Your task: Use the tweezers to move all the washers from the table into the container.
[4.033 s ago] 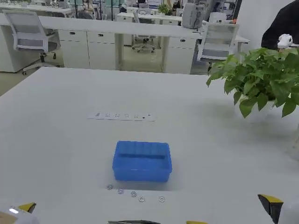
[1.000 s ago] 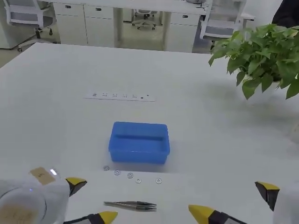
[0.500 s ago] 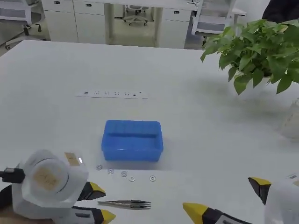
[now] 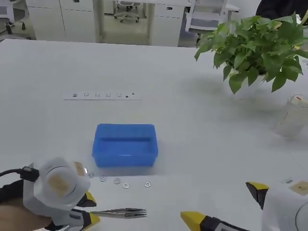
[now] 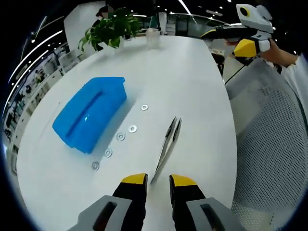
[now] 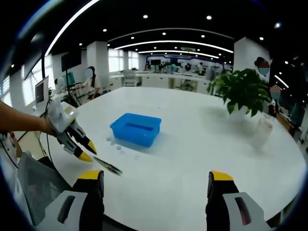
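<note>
The blue container stands on the white table. Several small washers lie in a row just in front of it, also seen beside the container as washers. Nearer me lie the metal tweezers, flat on the table. My left gripper is at their handle end. In the left gripper view the tweezers point away from the left gripper, whose jaws stand a little apart on either side of that end. My right gripper hangs wide open at the lower right, holding nothing.
A potted green plant stands at the back right, with a pale bottle in front of it. A strip of sockets is set into the table beyond the container. The table's near edge runs just below the grippers.
My left gripper has come in from the lower left to the tweezers' handle end, and its jaws have narrowed. Tweezers, washers and container lie as before; the head camera has shifted.
</note>
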Motion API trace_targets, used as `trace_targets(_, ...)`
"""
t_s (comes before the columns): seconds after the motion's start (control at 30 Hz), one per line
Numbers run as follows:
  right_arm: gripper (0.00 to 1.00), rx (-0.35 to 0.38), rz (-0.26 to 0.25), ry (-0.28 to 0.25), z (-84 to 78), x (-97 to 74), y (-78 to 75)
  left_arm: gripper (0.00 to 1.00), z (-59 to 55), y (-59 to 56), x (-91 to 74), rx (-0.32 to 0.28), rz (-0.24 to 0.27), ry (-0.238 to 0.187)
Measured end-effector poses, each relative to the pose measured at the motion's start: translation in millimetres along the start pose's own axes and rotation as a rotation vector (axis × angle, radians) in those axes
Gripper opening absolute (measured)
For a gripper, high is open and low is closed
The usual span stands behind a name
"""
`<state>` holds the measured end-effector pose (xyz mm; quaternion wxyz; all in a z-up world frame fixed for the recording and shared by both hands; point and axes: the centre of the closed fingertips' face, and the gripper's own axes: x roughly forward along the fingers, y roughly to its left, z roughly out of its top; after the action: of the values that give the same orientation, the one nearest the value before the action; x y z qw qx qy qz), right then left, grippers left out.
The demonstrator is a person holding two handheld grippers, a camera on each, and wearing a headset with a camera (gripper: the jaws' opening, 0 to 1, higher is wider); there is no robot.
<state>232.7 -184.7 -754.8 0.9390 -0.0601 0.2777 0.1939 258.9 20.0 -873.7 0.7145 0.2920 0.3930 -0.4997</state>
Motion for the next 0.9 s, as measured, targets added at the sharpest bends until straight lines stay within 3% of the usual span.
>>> trace_targets(0.1,0.87,-0.006,0.002,0.003,-0.2,0.5,0.6,0.14,-6.0,1.3,7.0,0.002,-0.010,0.029)
trace_targets(0.17,0.87,-0.007,0.005,0.005,-0.7,1.2,1.1,0.11,-1.8,3.4,5.1,-0.011,-0.008,0.013)
trace_targets(0.23,0.86,-0.008,0.007,0.010,-1.5,2.1,1.4,0.09,-0.3,0.1,4.9,0.027,-0.023,0.009)
trace_targets(0.5,0.85,-0.022,0.022,0.009,-0.4,4.2,6.2,0.00,-0.2,-6.9,4.5,0.068,-0.007,0.011)
trace_targets(0.7,0.84,-0.041,0.047,0.004,1.4,3.1,13.6,0.00,-0.5,-12.0,4.0,0.095,0.001,0.026)
trace_targets(0.8,0.81,-0.104,0.052,-0.005,5.1,0.9,15.7,0.00,4.2,-14.3,-1.0,0.106,0.014,0.010)
trace_targets(0.9,0.75,-0.205,0.034,0.006,6.5,-0.3,15.2,0.00,18.7,-17.8,-12.3,0.093,0.036,-0.046)
